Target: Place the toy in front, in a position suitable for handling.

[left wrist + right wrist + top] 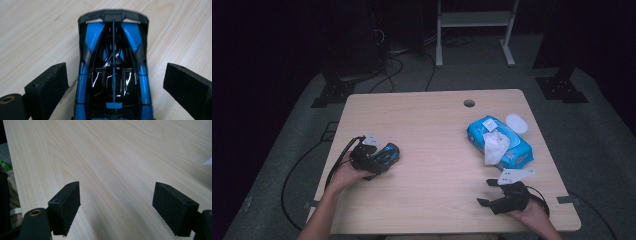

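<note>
A blue and black toy car lies on the wooden table at the left. My left gripper is open, its jaws standing on either side of the car with a small gap each way. In the left gripper view the car lies lengthwise between the jaws of that gripper, its rear wing pointing away. My right gripper rests near the table's front right, open, pointing left. In its own view the right gripper has bare wood between its jaws.
A blue pack of wet wipes lies at the right with a white wipe pulled up from it. A white round lid lies beside it. A cable hole sits near the far edge.
</note>
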`<state>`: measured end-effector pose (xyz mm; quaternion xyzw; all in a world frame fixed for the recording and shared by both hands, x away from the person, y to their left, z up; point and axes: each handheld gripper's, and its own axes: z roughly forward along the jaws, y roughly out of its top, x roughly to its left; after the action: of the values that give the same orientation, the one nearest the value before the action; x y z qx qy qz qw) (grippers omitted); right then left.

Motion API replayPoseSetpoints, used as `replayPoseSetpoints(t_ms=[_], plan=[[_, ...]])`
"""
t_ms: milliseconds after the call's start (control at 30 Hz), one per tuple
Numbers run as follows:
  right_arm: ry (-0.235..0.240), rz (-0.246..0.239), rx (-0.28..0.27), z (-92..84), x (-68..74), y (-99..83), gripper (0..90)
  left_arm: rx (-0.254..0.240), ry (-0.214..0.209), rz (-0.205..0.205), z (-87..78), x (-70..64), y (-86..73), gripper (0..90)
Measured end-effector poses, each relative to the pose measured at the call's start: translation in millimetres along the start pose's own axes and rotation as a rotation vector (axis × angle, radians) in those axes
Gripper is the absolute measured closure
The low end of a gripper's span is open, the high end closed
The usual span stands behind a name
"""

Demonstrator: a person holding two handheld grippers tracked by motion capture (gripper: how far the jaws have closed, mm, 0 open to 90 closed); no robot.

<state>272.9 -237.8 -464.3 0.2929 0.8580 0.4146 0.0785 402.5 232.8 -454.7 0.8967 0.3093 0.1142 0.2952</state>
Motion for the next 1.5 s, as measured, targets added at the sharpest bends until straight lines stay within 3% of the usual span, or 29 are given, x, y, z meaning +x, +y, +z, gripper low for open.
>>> replayPoseSetpoints(t_ms=[200,267,400,600,767,1500], plan=[[-0.001,0.000,-0.003,-0.5,0.1,0.1,21.2,0.025,-0.010,0.001,1.8,2.5,-4.6,8.6],[0.000,0.001,-0.001,-0.5,0.3,0.1,21.2,0.034,-0.021,0.013,2.5,2.7,-5.8,13.9],[-0.002,-0.001,-0.001,-0.7,0.9,0.2,21.2,0.046,-0.029,0.007,4.9,3.0,-6.6,14.0],[-0.002,-0.002,-0.001,-0.5,0.9,0.1,21.2,0.045,-0.020,0.017,4.8,3.7,-6.6,16.4],[-0.002,-0.005,-0.003,-0.6,0.9,0.0,21.3,0.041,-0.021,0.028,2.4,3.1,-6.8,24.9],[-0.005,0.001,-0.016,-2.2,0.4,1.1,21.3,0.037,-0.004,0.038,-0.1,1.2,-8.8,26.0]])
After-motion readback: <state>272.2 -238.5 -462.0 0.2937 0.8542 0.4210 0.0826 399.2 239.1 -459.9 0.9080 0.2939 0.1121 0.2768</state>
